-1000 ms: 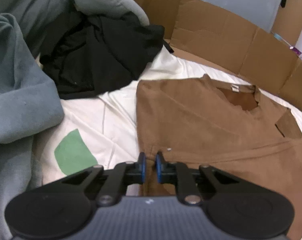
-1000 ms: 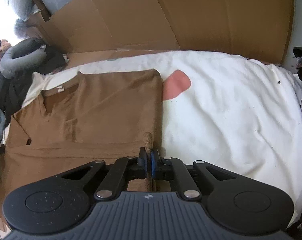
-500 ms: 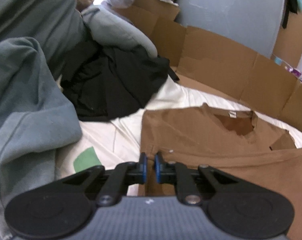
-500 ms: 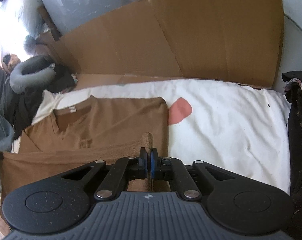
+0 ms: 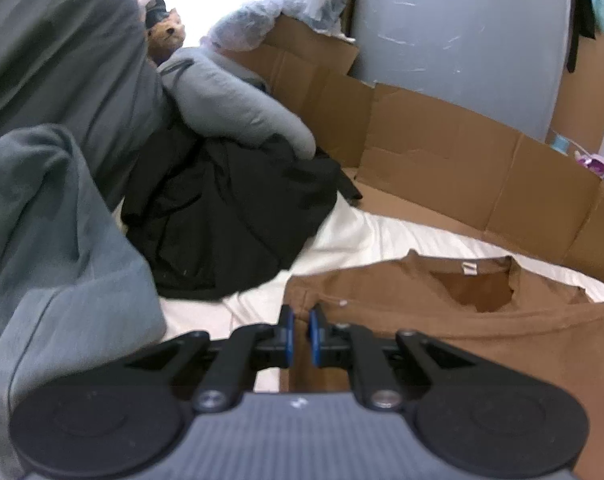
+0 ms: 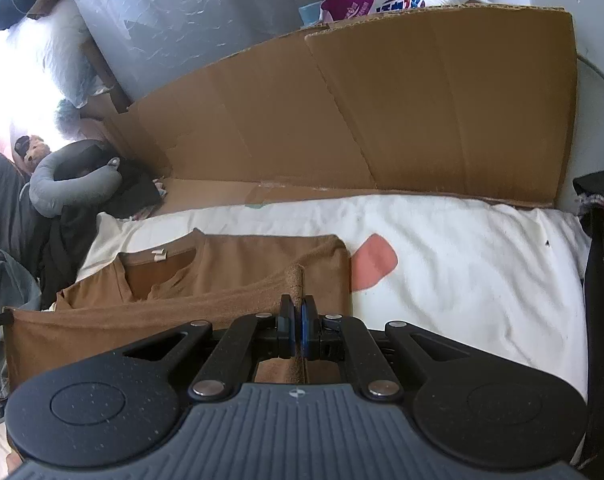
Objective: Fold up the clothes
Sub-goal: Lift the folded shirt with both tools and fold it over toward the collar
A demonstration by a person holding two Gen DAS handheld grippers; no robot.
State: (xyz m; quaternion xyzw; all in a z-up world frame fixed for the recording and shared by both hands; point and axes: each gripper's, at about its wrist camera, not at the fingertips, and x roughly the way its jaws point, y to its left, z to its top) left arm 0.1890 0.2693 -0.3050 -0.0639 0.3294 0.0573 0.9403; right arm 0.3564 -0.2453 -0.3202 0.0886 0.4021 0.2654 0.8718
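My left gripper (image 5: 299,334) and right gripper (image 6: 297,332), both clamped on the brown shirt's (image 6: 237,268) hem, have lifted it higher than a second ago; its collar lies on the white sheet (image 6: 462,264); cardboard (image 6: 382,120) stands behind the shirt.

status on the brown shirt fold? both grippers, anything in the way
Left gripper and right gripper both shut on brown shirt hem, lifted. Collar end flat on white sheet. Black garment beside, clear of fold.

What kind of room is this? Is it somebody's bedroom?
Probably a bedroom or spare room. A brown shirt lies on a white sheet like a bed's, with a clothes pile, a teddy bear and cardboard along the wall.
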